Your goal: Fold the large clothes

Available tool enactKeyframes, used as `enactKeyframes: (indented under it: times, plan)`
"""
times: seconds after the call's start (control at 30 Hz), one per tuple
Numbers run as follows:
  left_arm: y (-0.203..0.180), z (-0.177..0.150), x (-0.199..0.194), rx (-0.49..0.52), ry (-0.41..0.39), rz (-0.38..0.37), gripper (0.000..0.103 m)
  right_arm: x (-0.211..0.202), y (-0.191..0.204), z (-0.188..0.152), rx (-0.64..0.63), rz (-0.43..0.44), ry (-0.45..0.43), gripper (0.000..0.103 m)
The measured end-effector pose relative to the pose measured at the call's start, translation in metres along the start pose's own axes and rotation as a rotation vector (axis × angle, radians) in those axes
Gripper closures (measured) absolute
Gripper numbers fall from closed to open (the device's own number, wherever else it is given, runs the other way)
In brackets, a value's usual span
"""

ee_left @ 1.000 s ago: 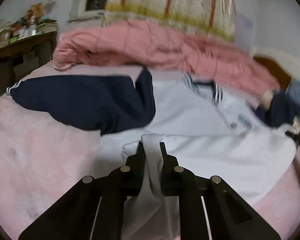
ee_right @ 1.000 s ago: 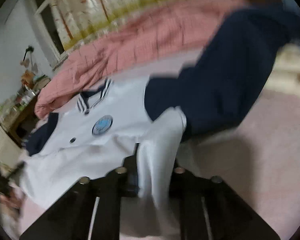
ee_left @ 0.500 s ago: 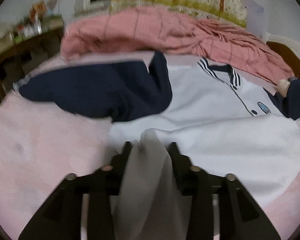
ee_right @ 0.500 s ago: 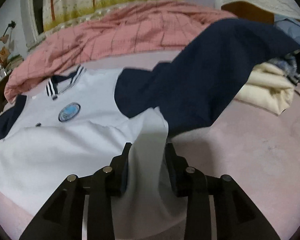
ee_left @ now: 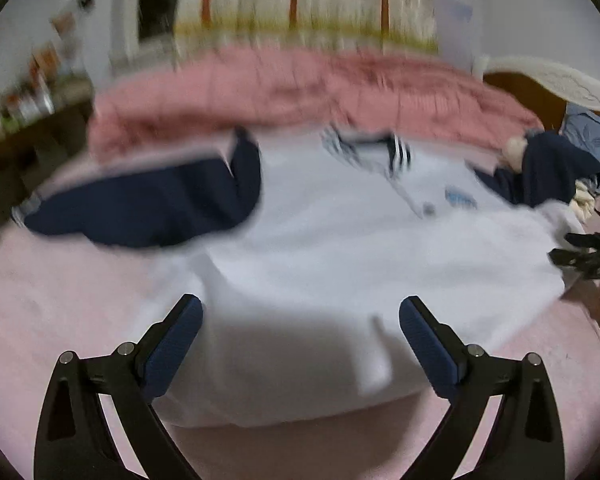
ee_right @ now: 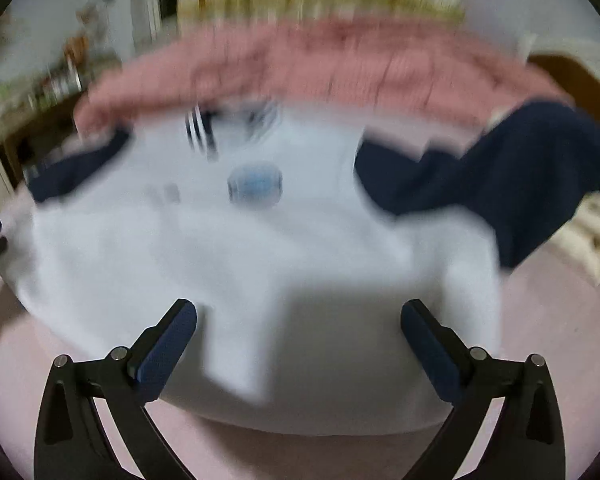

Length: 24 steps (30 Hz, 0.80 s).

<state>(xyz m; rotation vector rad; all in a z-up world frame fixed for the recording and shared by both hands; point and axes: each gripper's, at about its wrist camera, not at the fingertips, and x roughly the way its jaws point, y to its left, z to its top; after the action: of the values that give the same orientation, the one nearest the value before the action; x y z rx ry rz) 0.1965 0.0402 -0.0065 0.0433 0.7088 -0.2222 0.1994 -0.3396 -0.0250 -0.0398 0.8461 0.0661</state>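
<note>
Both tongs, left tongs (ee_left: 301,316) and right tongs (ee_right: 299,318), are opening wide, gripping nothing. Shirt (ee_left: 340,248) hem sits at the bed (ee_left: 60,300) near edge; I'd smooth it flat before grabbing sleeves.

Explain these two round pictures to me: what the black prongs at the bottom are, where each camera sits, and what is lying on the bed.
Each picture comes from a wide-angle camera fixed on a hand-held gripper, looking forward along its two fingers. A person carries one gripper in each hand; there is no robot arm. The black prongs with blue pads are those fingers. One view shows the left gripper, the other the right gripper. Both have their jaws opening wide and hold nothing. Beneath them a white shirt with navy sleeves and a round blue badge lies spread on a pink bed. A bunched pink blanket lies behind it. The pictures are blurred.
</note>
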Motion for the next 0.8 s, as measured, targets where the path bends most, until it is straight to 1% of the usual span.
enactKeyframes:
  times: [0.03, 0.07, 0.13, 0.17, 0.27, 0.4, 0.53, 0.6, 0.63, 0.7, 0.73, 0.77, 0.8]
  plan:
    - [0.002, -0.001, 0.013, -0.010, 0.050, 0.010, 0.005, 0.009, 0.002, -0.001, -0.014, -0.009, 0.035, 0.000]
    - [0.006, -0.003, 0.022, -0.024, 0.079, 0.022, 0.005, 0.012, 0.004, -0.002, -0.027, -0.016, 0.046, 0.000]
    - [0.007, -0.006, 0.031, -0.034, 0.117, 0.024, 0.004, 0.013, 0.007, -0.003, -0.046, -0.030, 0.048, 0.000]
    - [0.004, -0.006, 0.033, -0.016, 0.123, 0.039, 0.003, 0.014, 0.009, -0.004, -0.057, -0.033, 0.054, 0.000]
    - [-0.009, -0.008, 0.035, 0.029, 0.126, 0.081, 0.002, 0.013, 0.010, -0.010, -0.085, -0.023, 0.068, 0.000]
    - [-0.005, -0.010, 0.034, 0.001, 0.112, 0.047, 0.001, 0.002, 0.001, -0.023, -0.071, 0.009, 0.070, 0.000]
    - [-0.008, -0.011, 0.030, 0.024, 0.104, 0.072, 0.001, -0.008, 0.005, -0.033, -0.091, 0.000, 0.062, 0.000]
    - [-0.007, -0.011, 0.028, 0.017, 0.098, 0.061, 0.001, -0.010, 0.006, -0.035, -0.090, -0.008, 0.051, 0.000]
    - [-0.004, -0.010, 0.025, 0.003, 0.086, 0.035, 0.002, -0.012, 0.006, -0.035, -0.088, -0.015, 0.038, 0.000]
    - [0.012, -0.005, 0.005, -0.062, 0.009, -0.054, 0.002, -0.021, 0.008, -0.034, -0.091, -0.048, -0.013, 0.001]
    - [0.020, -0.002, -0.005, -0.083, -0.032, -0.060, 0.002, -0.028, 0.009, -0.034, -0.097, -0.060, -0.051, 0.001]
    - [0.028, 0.002, -0.014, -0.091, -0.064, -0.025, 0.002, -0.037, 0.010, -0.034, -0.103, -0.065, -0.100, 0.001]
    - [0.037, 0.006, -0.022, -0.094, -0.084, 0.035, 0.002, -0.044, 0.011, -0.034, -0.105, -0.067, -0.139, 0.001]
